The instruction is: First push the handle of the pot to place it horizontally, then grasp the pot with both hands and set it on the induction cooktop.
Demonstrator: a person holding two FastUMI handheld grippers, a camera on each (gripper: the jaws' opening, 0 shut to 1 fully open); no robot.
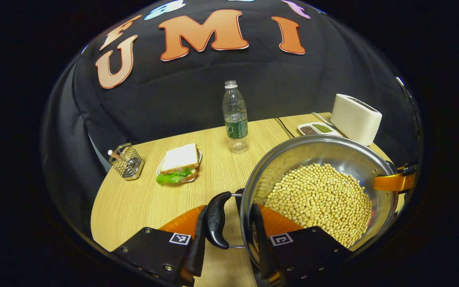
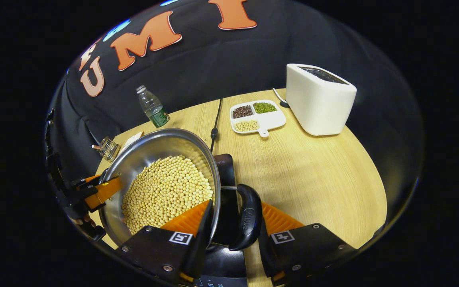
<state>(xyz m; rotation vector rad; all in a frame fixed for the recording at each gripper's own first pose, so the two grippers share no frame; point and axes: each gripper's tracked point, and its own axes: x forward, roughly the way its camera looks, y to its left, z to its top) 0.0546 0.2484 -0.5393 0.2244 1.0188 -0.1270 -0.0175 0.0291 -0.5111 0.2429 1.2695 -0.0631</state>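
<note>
Here, the left gripper (image 1: 227,227) reaches in from the pot's (image 1: 325,149) side, its fingers straddling the black side handle (image 1: 216,223) and the steel rim: one finger outside the handle, the other inside the pot against the soybeans (image 1: 321,199). I cannot tell whether both pads press. The right gripper (image 2: 232,223) mirrors it on the opposite black handle (image 2: 247,221), one finger inside the rim, one outside the handle; its clamp also cannot be told.

Pot sits over the black induction cooktop (image 2: 225,167), seen under and beyond its rim in the right gripper view; whether it rests on it or hangs above, unclear.

Around, on the wooden table (image 2: 313,167): water bottle (image 1: 235,117), sandwich on a plate (image 1: 178,163), wire basket (image 1: 127,161), white toaster (image 2: 318,99), divided dish of beans (image 2: 256,115), and a black cable (image 2: 214,123) running toward the cooktop.

The left gripper view gives the sandwich clearly and the right gripper's orange finger (image 1: 393,181) across the pot. The right gripper view gives the dish's three compartments and the left gripper with a hand behind it (image 2: 90,195).
</note>
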